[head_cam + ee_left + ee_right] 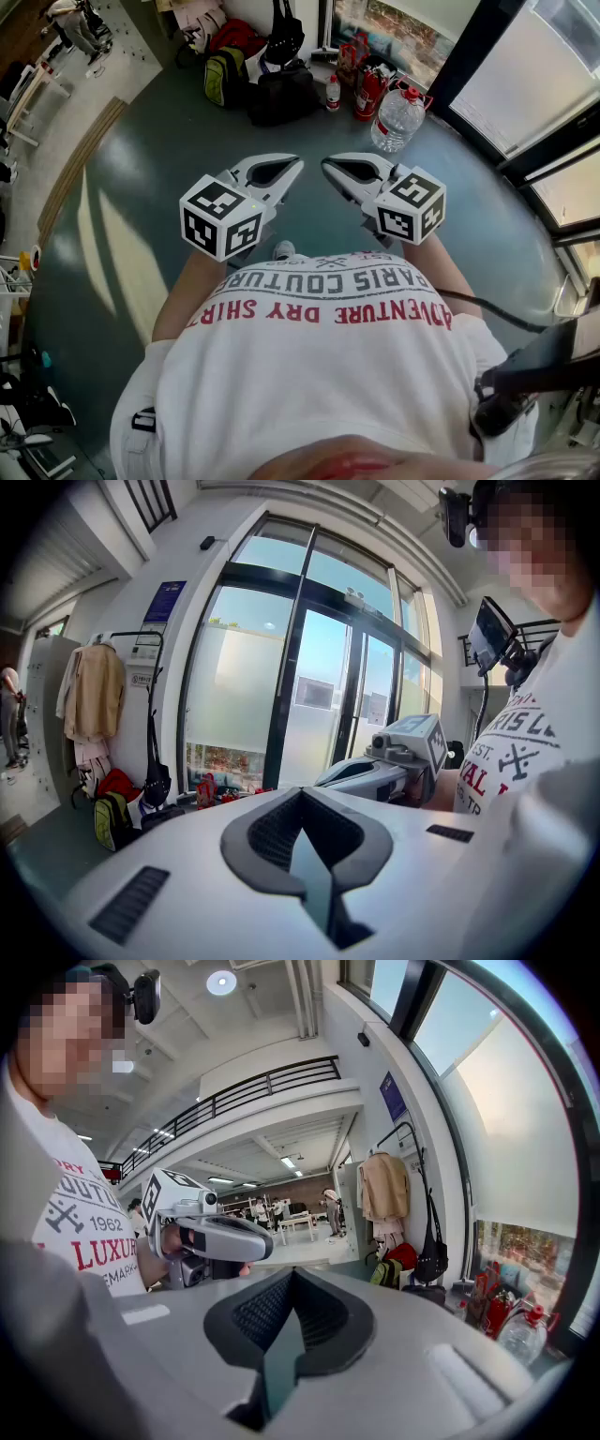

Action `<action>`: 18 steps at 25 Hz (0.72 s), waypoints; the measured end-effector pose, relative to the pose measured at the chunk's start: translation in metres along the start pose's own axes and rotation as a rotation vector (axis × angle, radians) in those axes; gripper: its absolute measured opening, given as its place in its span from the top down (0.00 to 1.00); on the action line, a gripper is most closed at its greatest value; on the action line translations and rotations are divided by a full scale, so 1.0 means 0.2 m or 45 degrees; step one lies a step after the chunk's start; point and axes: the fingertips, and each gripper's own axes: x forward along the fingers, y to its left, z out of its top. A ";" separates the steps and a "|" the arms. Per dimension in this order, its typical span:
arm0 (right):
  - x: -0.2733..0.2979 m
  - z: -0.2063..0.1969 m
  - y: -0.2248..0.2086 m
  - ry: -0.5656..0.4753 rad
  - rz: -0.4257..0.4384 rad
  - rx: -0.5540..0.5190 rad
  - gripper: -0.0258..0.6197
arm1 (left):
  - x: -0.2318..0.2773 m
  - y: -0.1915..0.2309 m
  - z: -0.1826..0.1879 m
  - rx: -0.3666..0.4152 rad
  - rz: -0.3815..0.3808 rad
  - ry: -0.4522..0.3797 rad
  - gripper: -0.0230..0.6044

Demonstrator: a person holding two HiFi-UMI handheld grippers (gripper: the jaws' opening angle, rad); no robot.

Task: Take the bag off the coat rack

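Note:
The coat rack (141, 639) stands by the glass wall, well ahead of me. A beige coat (94, 694) and a black bag (156, 782) on a long strap hang from it. The right gripper view shows the same black bag (432, 1260) beside the coat (384, 1190). In the head view the bag (284, 37) is at the top edge. My left gripper (296, 165) and right gripper (326, 165) are held side by side in front of my chest, far from the rack. Both are shut with nothing in them.
On the floor under the rack lie a green backpack (225, 77), a red bag (236, 36) and a black bag (281, 94). Red fire extinguishers (367, 92) and a large water bottle (397, 117) stand by the glass doors (525, 75). Grey floor (141, 187) lies between.

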 end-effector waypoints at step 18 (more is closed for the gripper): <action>-0.11 -0.01 0.03 -0.043 -0.001 0.023 0.96 | -0.01 -0.12 -0.01 0.008 0.018 -0.026 0.96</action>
